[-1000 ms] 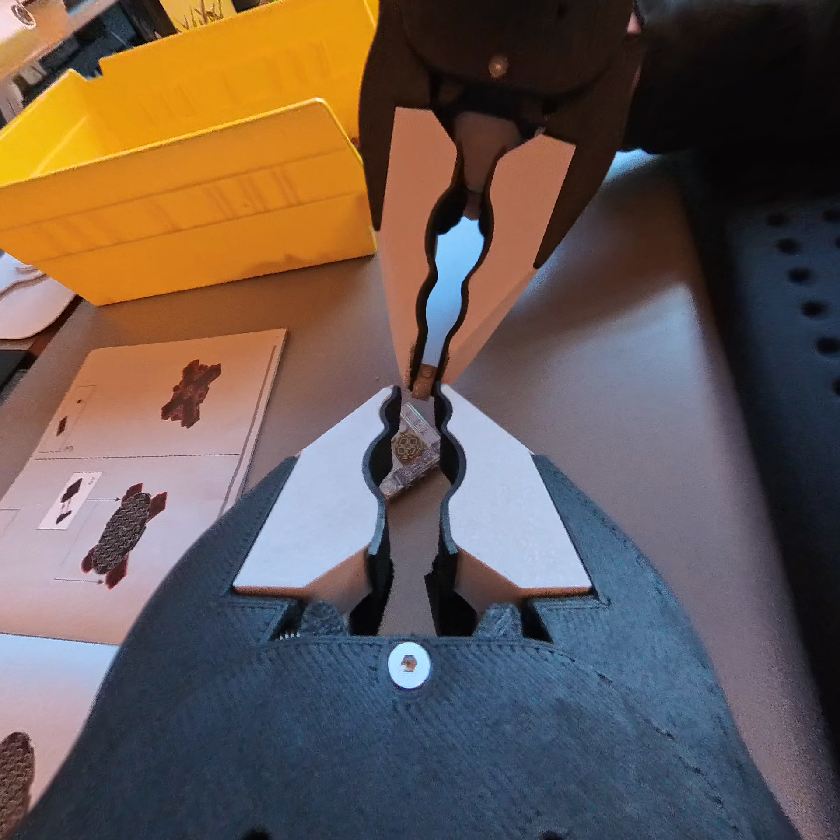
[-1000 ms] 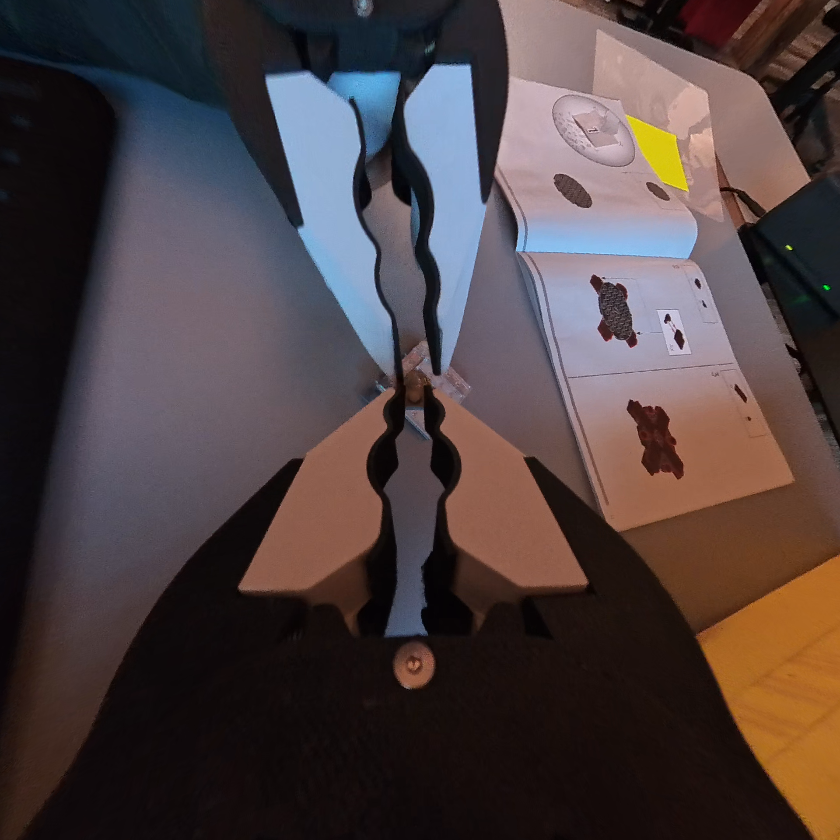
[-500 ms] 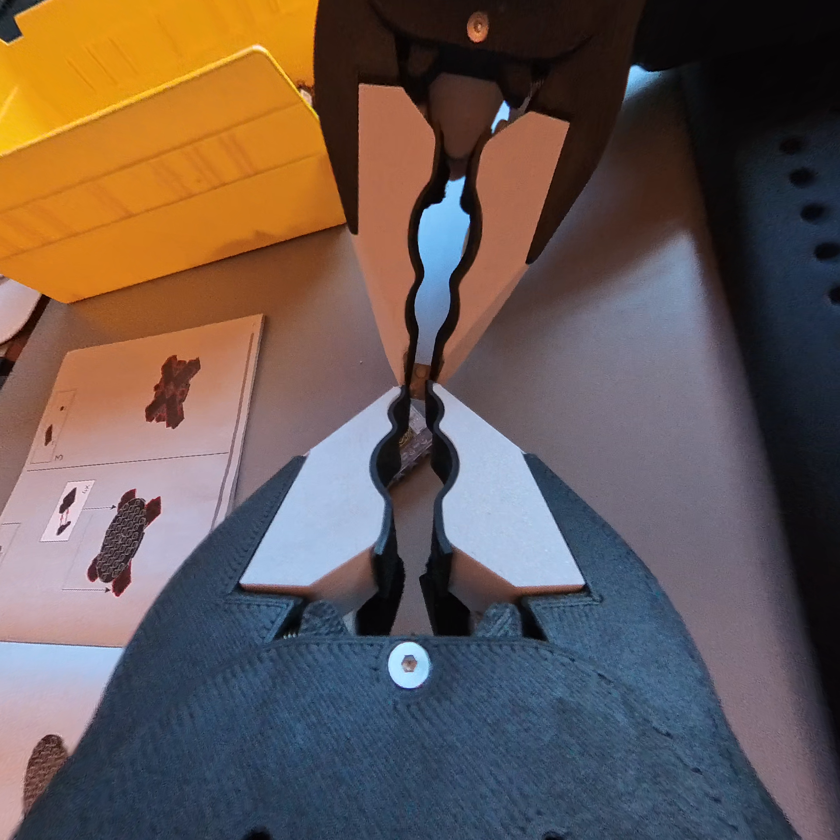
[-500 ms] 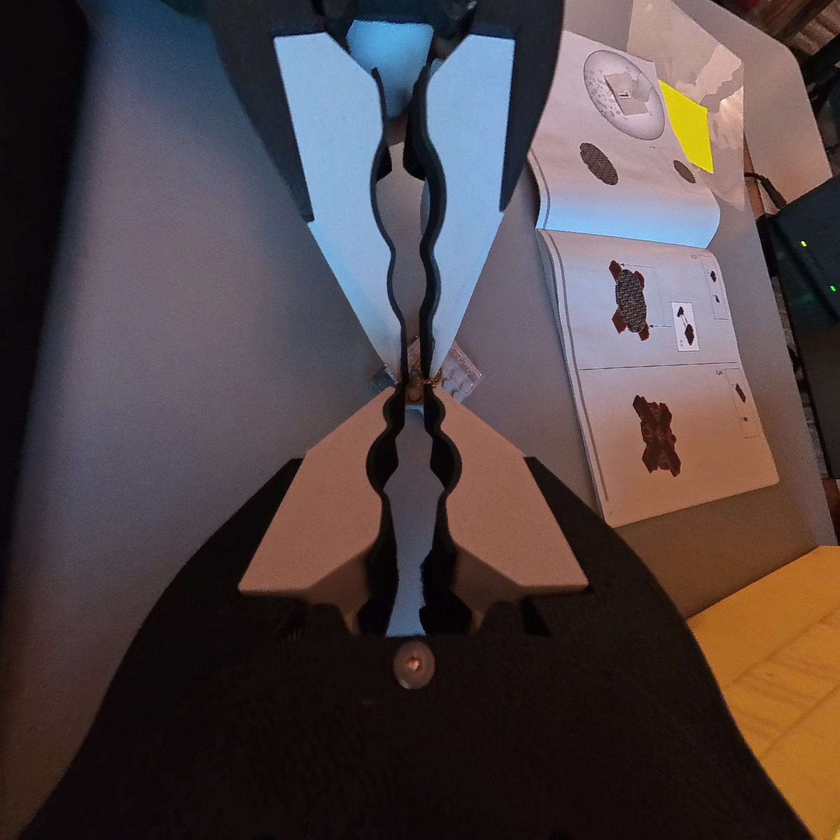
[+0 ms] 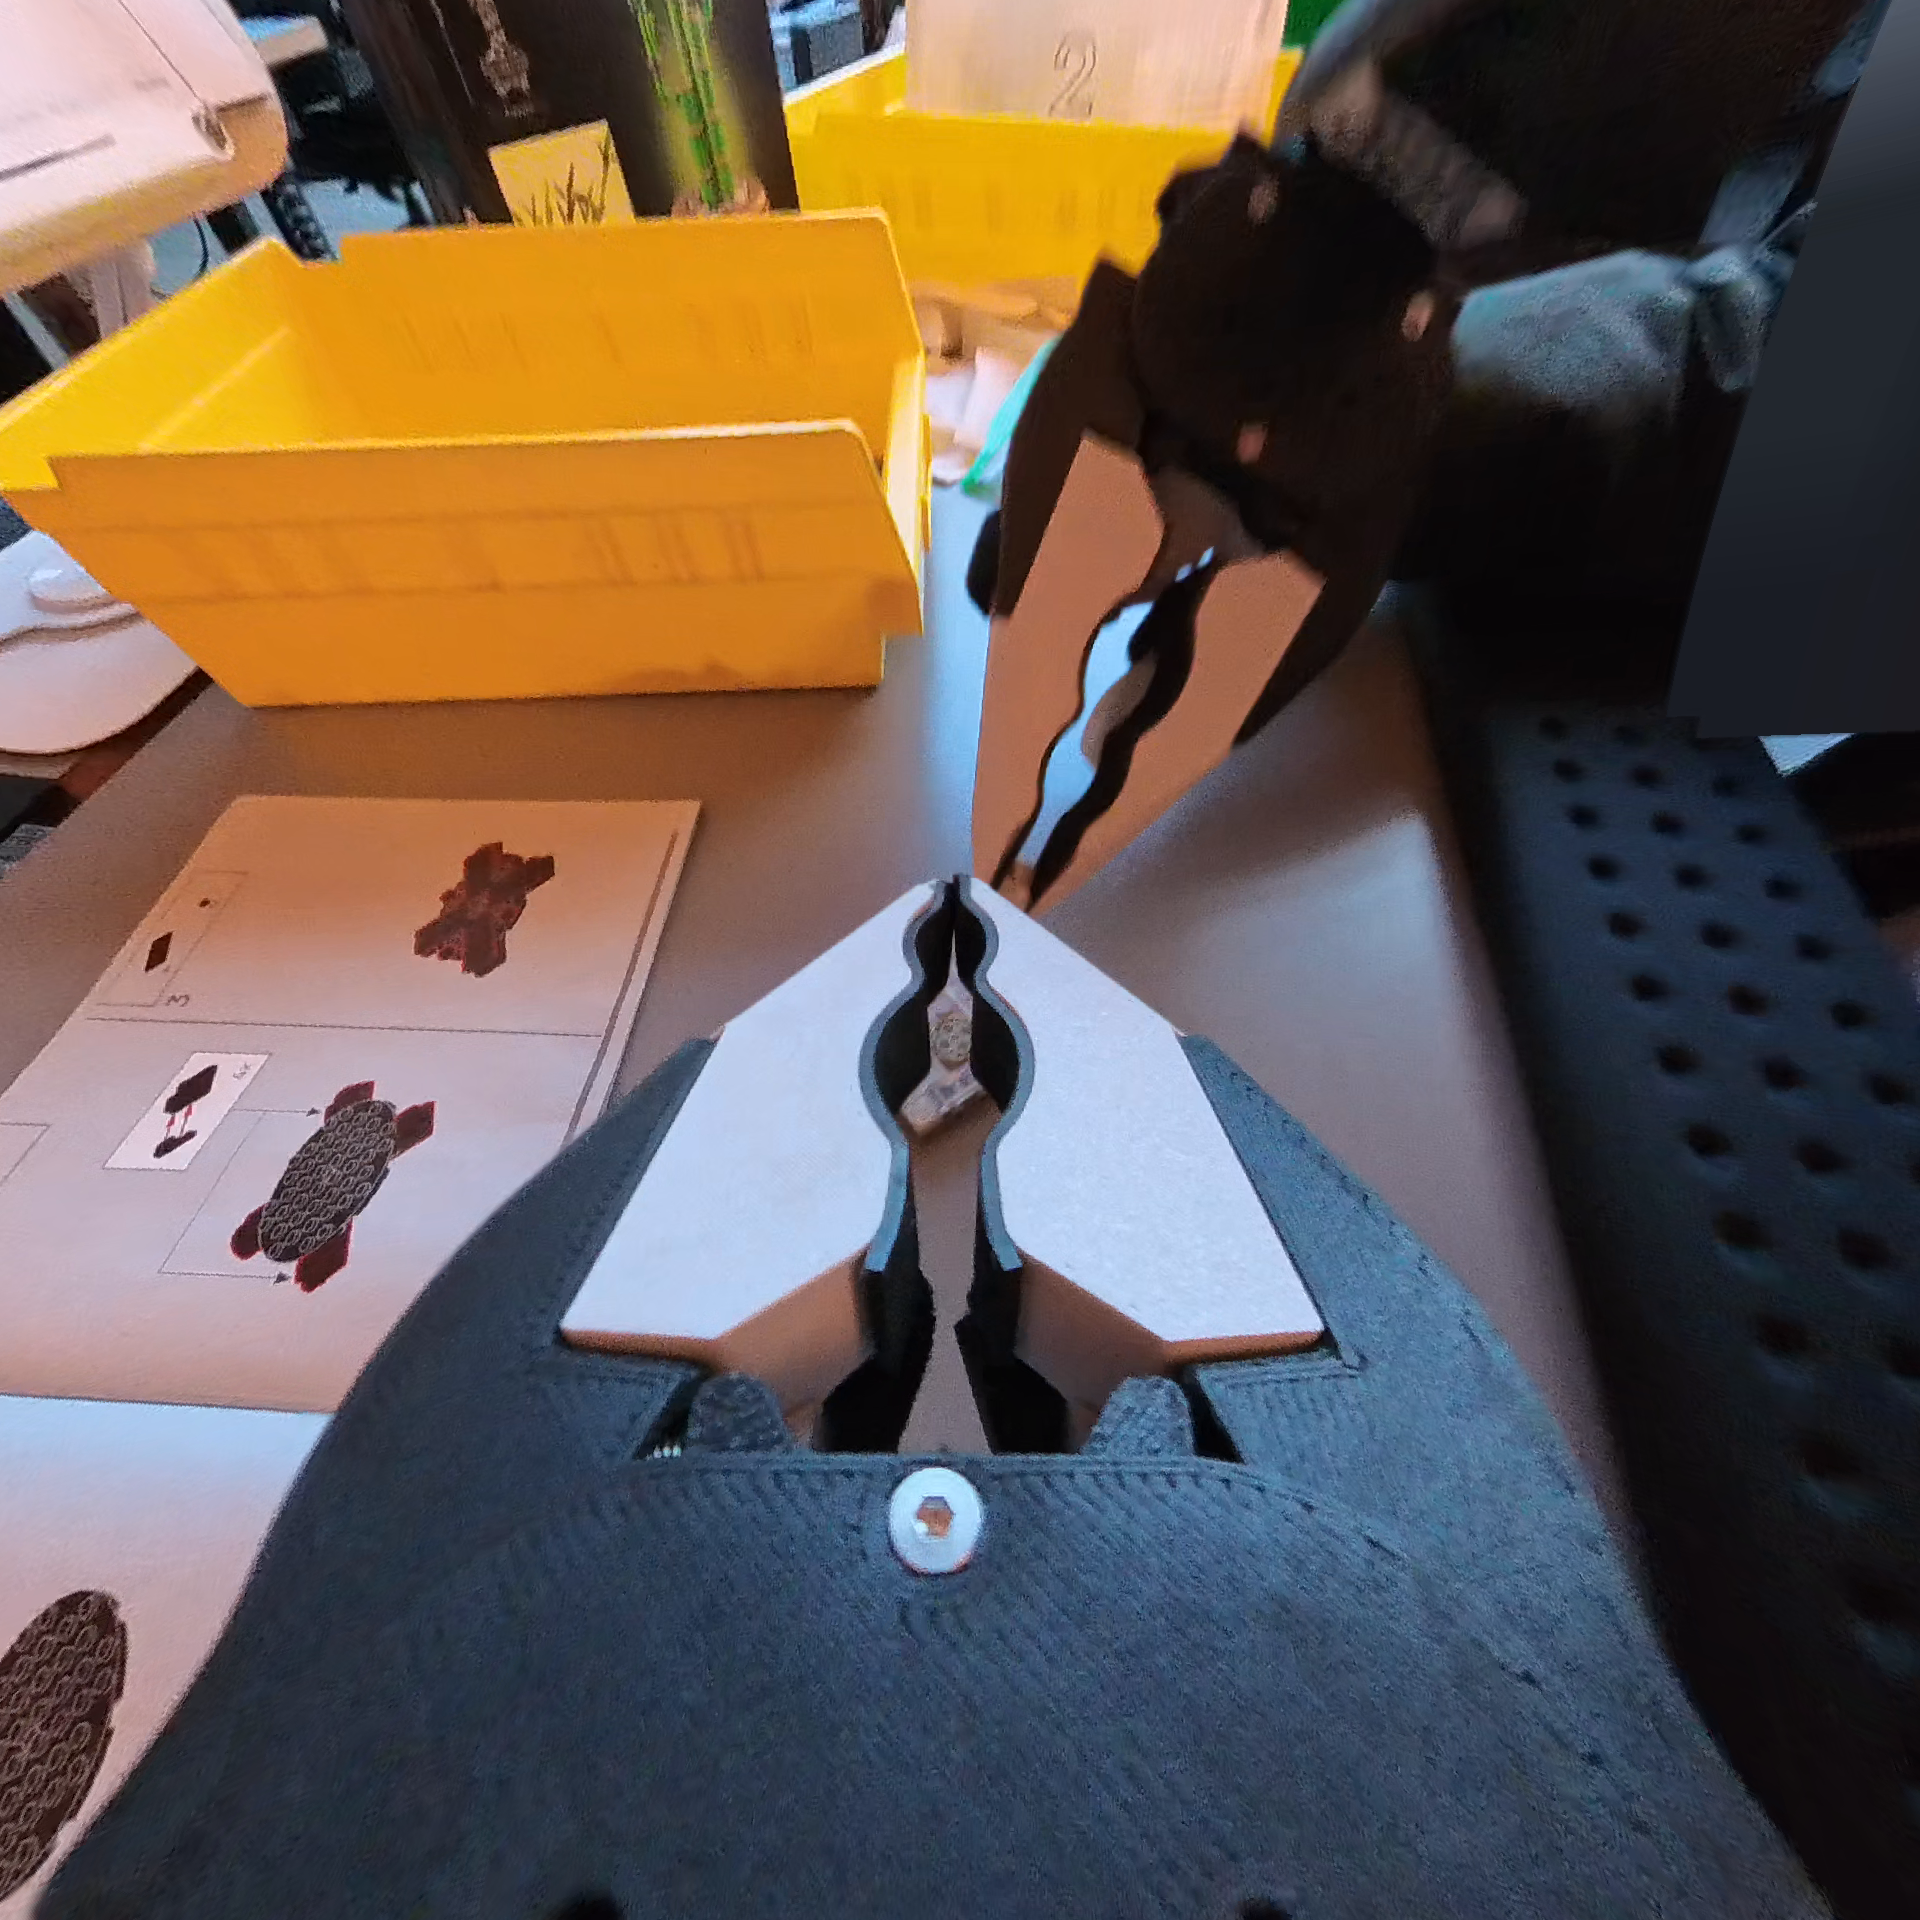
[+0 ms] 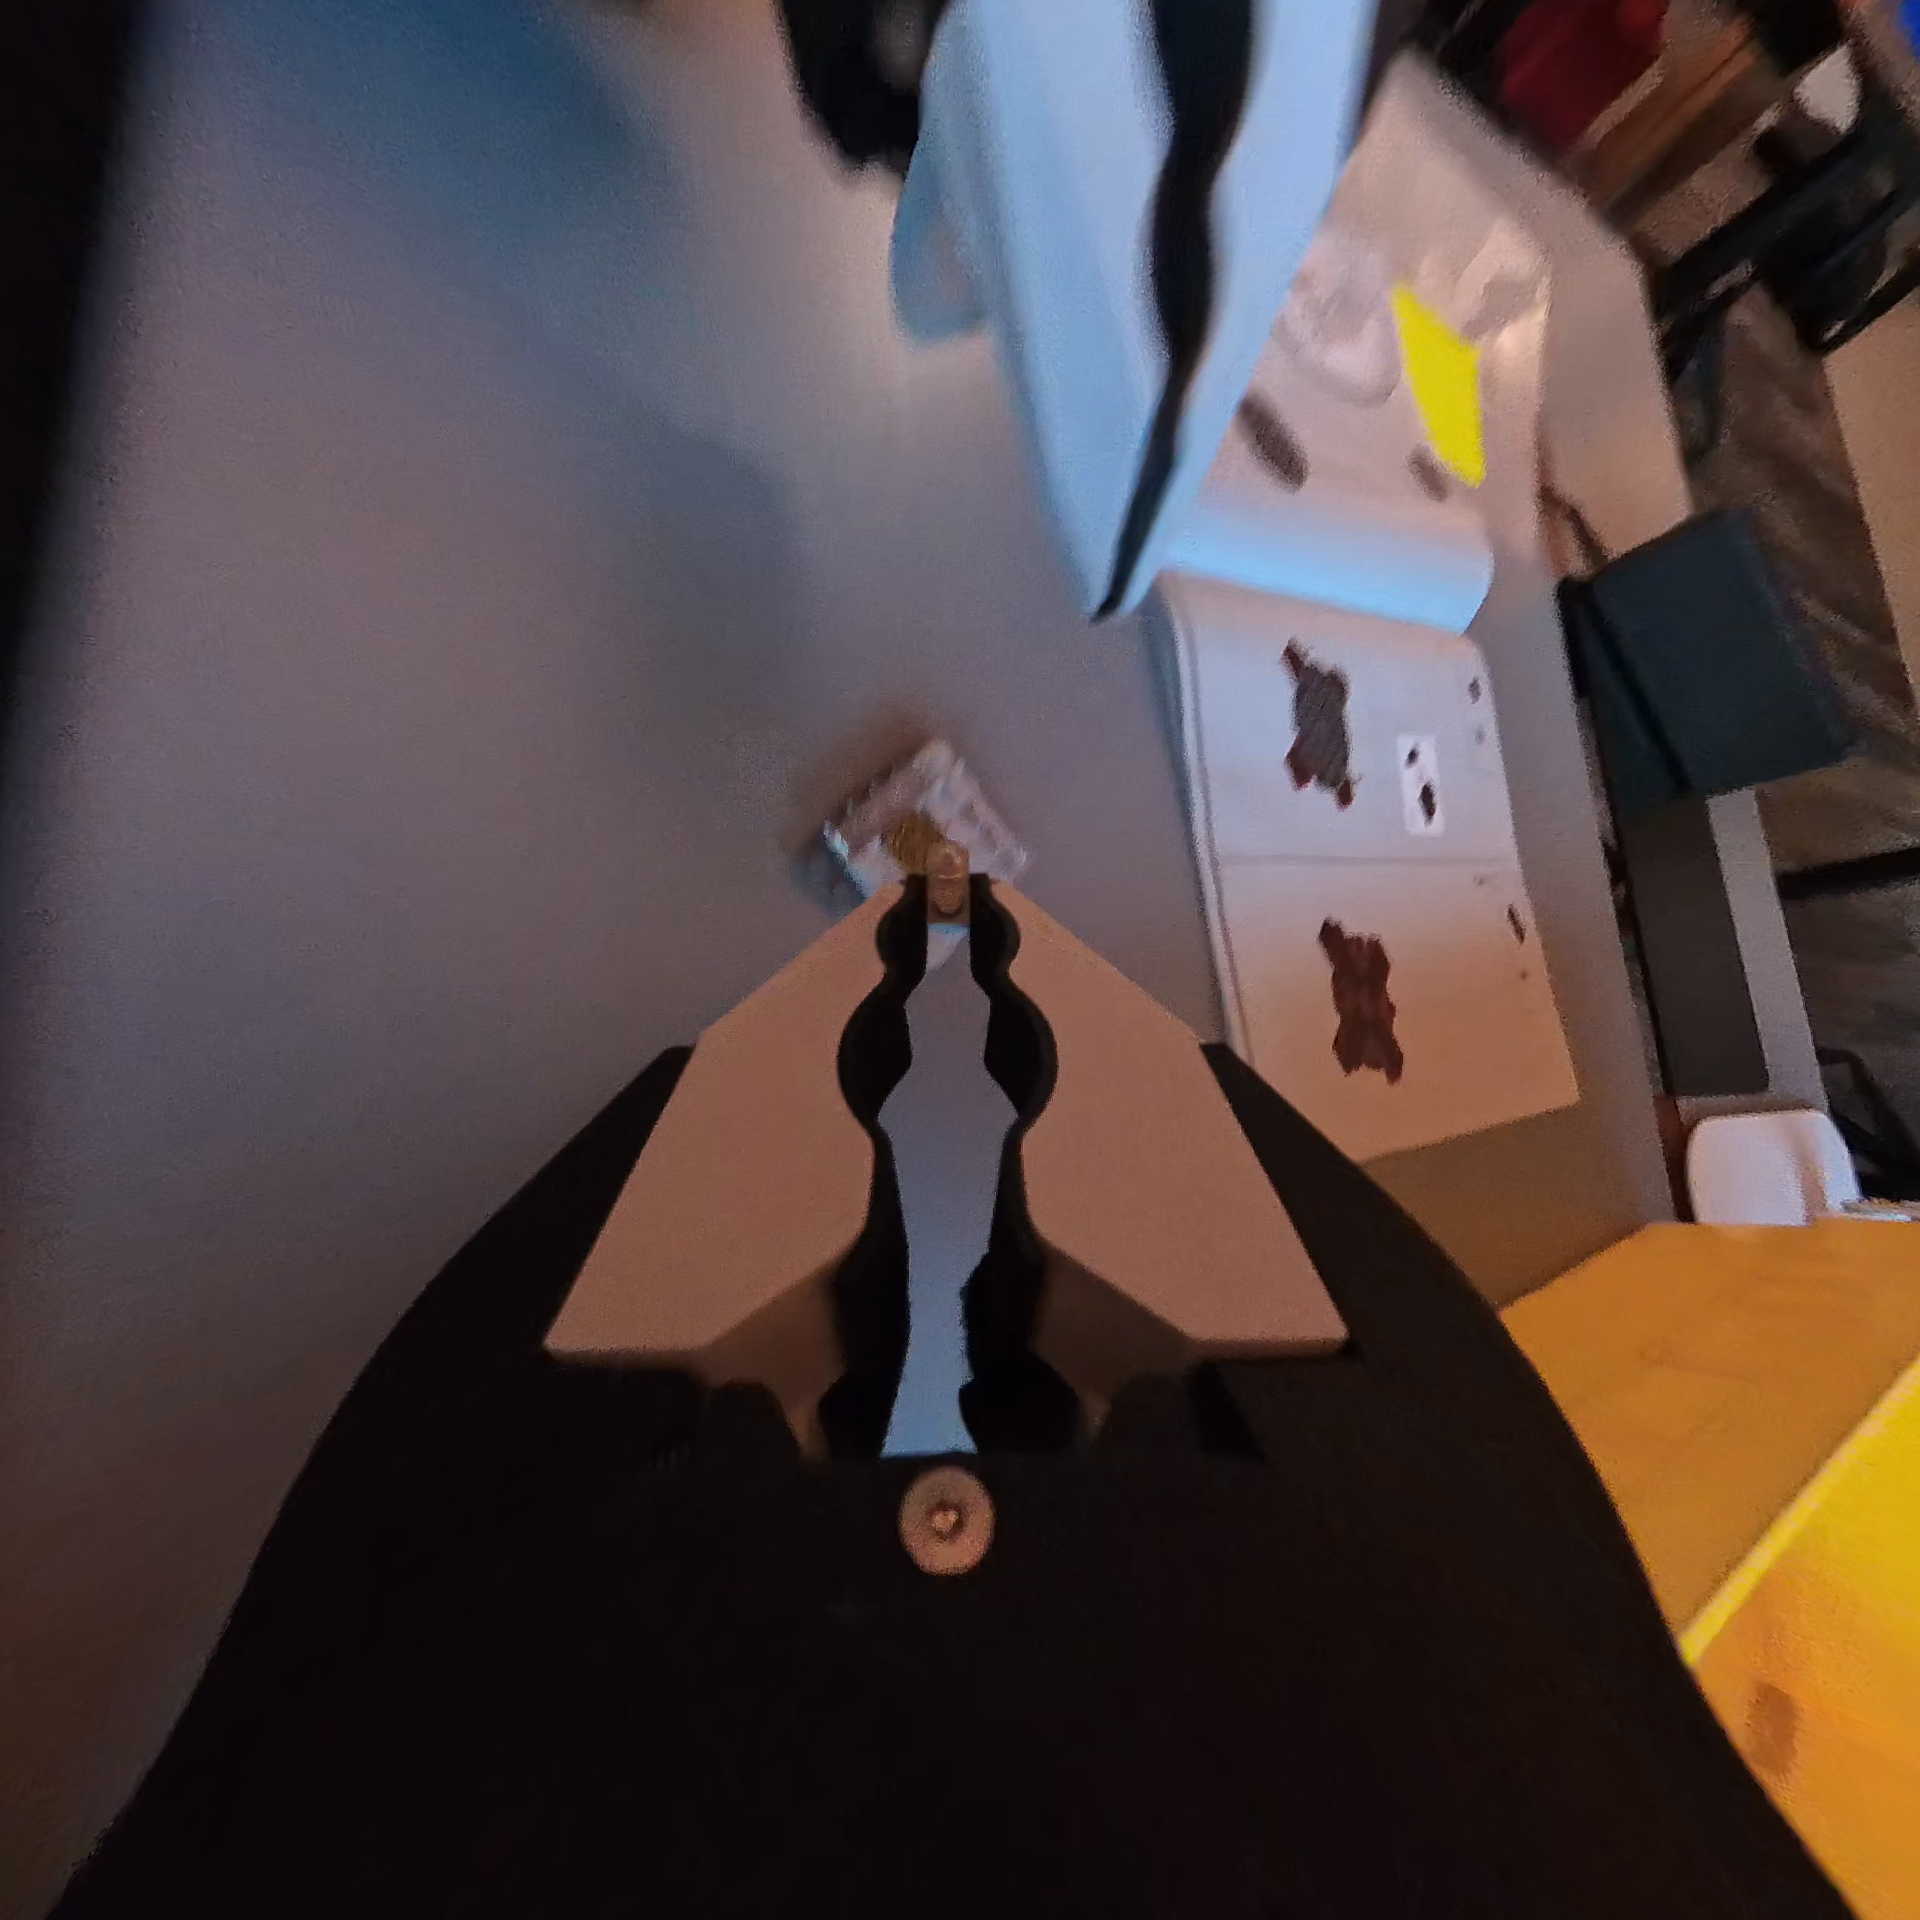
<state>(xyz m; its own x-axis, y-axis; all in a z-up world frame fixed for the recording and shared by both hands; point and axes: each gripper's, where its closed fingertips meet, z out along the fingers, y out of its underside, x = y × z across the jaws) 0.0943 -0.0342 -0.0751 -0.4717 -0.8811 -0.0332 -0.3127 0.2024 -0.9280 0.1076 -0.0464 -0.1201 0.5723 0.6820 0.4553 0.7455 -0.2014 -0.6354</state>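
A small clear studded plate (image 6: 935, 805) with a round gold piece (image 6: 912, 834) on it lies on the grey table. My right gripper (image 6: 945, 896) is shut on a small tan peg (image 6: 948, 868), held at the plate's near edge. In the left wrist view the right gripper (image 5: 1020, 883) points down just beyond my own tips. My left gripper (image 5: 954, 900) is shut with nothing between its tips. The plate (image 5: 943, 1060) shows through the gap between its fingers, on the table below. In the right wrist view the left gripper (image 6: 1117, 601) hangs blurred above the plate.
An open instruction booklet (image 5: 364, 987) lies left of the grippers, and shows in the right wrist view (image 6: 1361, 883) with a yellow sticky note (image 6: 1439, 384) beyond it. Yellow bins (image 5: 468, 540) stand behind. A black perforated panel (image 5: 1714, 1039) lies along the right. My right gripper's tips are some 15 cm from the black perforated panel (image 5: 1714, 1039).
My left gripper has lifted off the clear plate and drawn back, leaving it on the table. My right gripper, still shut on the peg, has shifted and tilted. Both views are blurred.
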